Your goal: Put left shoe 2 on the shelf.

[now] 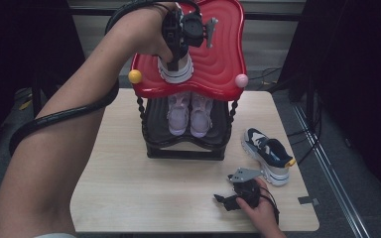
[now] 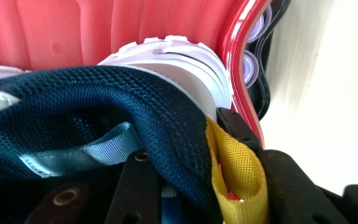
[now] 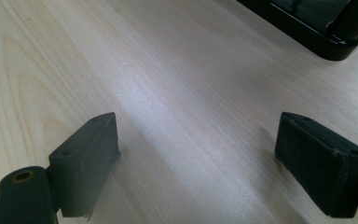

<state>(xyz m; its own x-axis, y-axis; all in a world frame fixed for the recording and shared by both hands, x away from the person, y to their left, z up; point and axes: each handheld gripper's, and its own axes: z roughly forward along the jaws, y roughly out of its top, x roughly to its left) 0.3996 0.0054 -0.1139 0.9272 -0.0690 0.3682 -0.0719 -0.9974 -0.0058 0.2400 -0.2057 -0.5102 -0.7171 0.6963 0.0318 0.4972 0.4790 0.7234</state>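
The left claw [image 1: 178, 49] pinches the heel collar of a navy shoe [image 1: 176, 69] whose white sole sits on the red top shelf [image 1: 218, 59] of the rack [image 1: 186, 148], which stands at the middle of the worktop's [image 1: 129, 188] far edge. The step in hand looks like setting this shoe down on the shelf. To do it well, the sole should lie flat in the shelf's ripples, well in from the raised near rim, before the claw lets go; a release with the heel lifted could tip the shoe toward the rim. Opening gently and lifting straight up would keep the yellow loop from catching on a pad.

The right claw [image 1: 235, 196] rests near the worktop's near right corner, jaws spread wide and holding nothing. The second navy shoe [image 1: 270, 153] lies just beyond it by the right edge, presumably next to go up.

The left gripper view shows what the high view hides under the hand: the black pads clamp the navy mesh [image 2: 135, 98] next to the yellow loop [image 2: 235, 172], and the white sole [image 2: 177, 58] lies close to the red rim [image 2: 242, 70]. The right gripper view shows its pads [image 3: 86, 158] resting on bare wood, with the rack's black base [image 3: 317, 28] ahead. The high view alone gives the layout, including a pink pair [image 1: 189, 111] on the lower shelf.
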